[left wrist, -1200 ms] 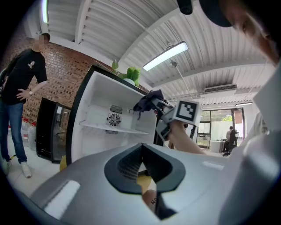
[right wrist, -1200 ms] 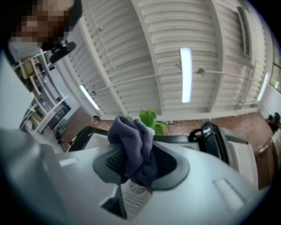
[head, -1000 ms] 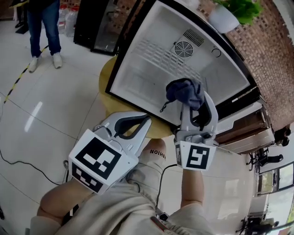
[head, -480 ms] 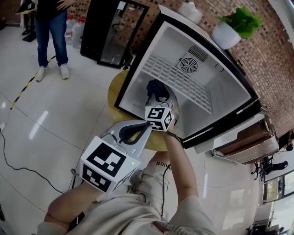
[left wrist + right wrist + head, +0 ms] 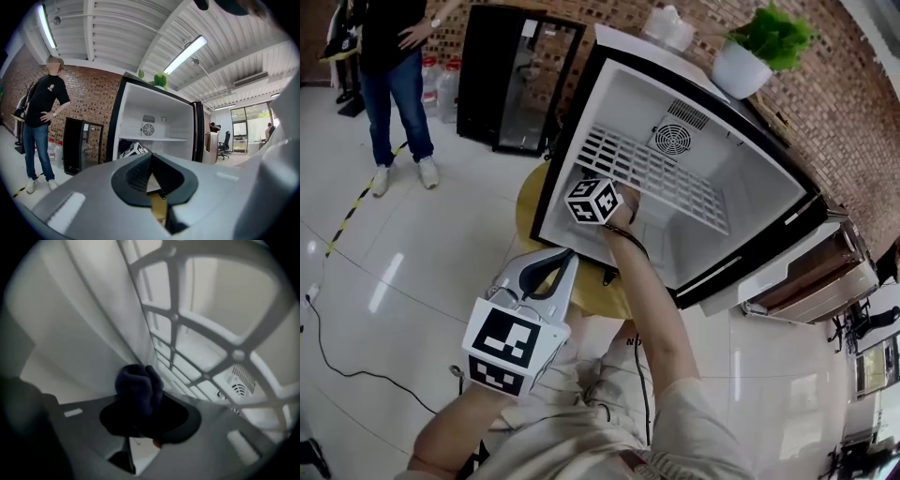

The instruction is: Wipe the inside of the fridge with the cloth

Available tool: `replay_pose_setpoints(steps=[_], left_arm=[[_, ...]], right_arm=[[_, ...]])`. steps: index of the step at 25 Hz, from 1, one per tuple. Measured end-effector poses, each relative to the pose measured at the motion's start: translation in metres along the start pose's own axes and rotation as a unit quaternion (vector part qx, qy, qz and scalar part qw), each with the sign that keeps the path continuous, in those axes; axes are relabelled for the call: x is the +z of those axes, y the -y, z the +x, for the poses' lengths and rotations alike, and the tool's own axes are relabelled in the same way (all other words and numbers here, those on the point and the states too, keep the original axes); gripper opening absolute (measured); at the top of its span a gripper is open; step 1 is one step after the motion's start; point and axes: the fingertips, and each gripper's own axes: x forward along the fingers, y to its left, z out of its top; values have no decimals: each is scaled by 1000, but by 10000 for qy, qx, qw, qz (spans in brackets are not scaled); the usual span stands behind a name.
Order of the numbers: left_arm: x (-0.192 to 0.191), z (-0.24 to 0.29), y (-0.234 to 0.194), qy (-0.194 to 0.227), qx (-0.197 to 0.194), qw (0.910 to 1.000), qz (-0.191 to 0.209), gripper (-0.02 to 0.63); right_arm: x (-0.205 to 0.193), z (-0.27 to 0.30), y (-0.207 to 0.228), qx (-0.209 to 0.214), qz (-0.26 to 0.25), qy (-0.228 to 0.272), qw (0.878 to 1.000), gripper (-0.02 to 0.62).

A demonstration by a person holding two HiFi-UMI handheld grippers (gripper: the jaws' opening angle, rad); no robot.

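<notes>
Centre-left of the head view, inside the fridge (image 5: 741,159) just under the wire shelf (image 5: 647,169): right gripper (image 5: 140,420) clamped on the dark cloth (image 5: 137,385). The cloth is bunched at the jaw tips and pokes out ahead, so fabric meets the side wall first. Contact unclear. Left gripper (image 5: 565,258), lower left, is closed on nothing and probably parked outside to stay clear.

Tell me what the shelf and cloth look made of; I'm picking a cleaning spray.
Shelf: probably white-coated metal wire, judging by its open grid of thin, smooth bars; it could be plastic.
Cloth: soft woven or knitted fabric, dark blue and matte, bunched into rounded folds.
</notes>
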Motion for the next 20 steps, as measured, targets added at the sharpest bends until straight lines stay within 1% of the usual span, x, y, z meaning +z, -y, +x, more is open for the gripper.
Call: replay_pose_setpoints(steps=[1,3,6,9,12,14,17,18,20], left_arm=[[1,1,1,8,-38,10000,-46,3],[2,2,5,24,-128,9998,-129,3],[3,4,12,11,-225,9997,-128,3],[1,6,18,-26,-309,9994,-136,3],[0,8,25,-60,-380,9992,-105,3],[0,9,30,-73,-426,9990,-100,3],[0,8,32,-62,-429,9990,-103,3],[2,7,30,-43,-414,9991,-96,3],[3,5,26,-24,-372,9993,-84,3]], right_arm=[[-5,-2,4,-73,-137,-33,9999,118],[-29,-10,22,-310,-285,-199,9989,117],[-76,-28,59,-692,-288,-614,9953,117],[-121,-43,90,-937,-190,-1013,9903,115],[-149,-54,109,-1100,-190,-1321,9849,115],[-160,-59,121,-1129,182,-1490,9822,115],[-170,-69,128,-1028,682,-1638,9788,116],[-165,-72,125,-935,743,-1569,9804,117],[-140,-76,107,-608,652,-1208,9887,117]])
